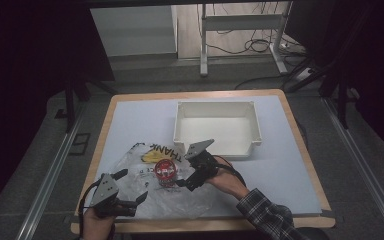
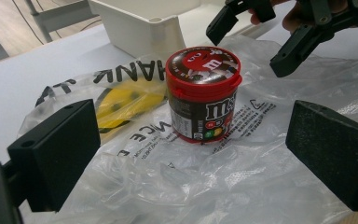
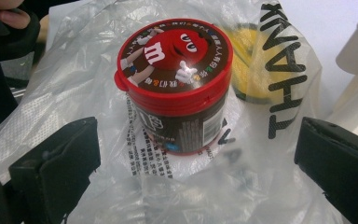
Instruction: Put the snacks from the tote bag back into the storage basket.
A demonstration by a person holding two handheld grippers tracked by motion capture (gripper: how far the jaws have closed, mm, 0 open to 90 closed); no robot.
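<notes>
Both hand-held grippers, right (image 1: 187, 176) and left (image 1: 132, 186), stood released around the upright red-lidded brown candy tub (image 1: 165, 172) on the crinkled clear plastic bag (image 1: 180, 200); a good grasp probably meant squarely closing low on its brown wall.

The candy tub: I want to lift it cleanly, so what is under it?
The candy tub stands upright on a flattened clear plastic bag printed with black lettering and a yellow smiley. The table beneath shows dimly through the plastic; directly under the tub is hidden.

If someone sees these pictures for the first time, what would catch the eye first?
Probably the small round candy tub with a red lid, upright on a crumpled clear plastic bag near the table's front edge. Both open grippers, left and right, flank it, and a white rectangular plastic bin sits behind.
</notes>
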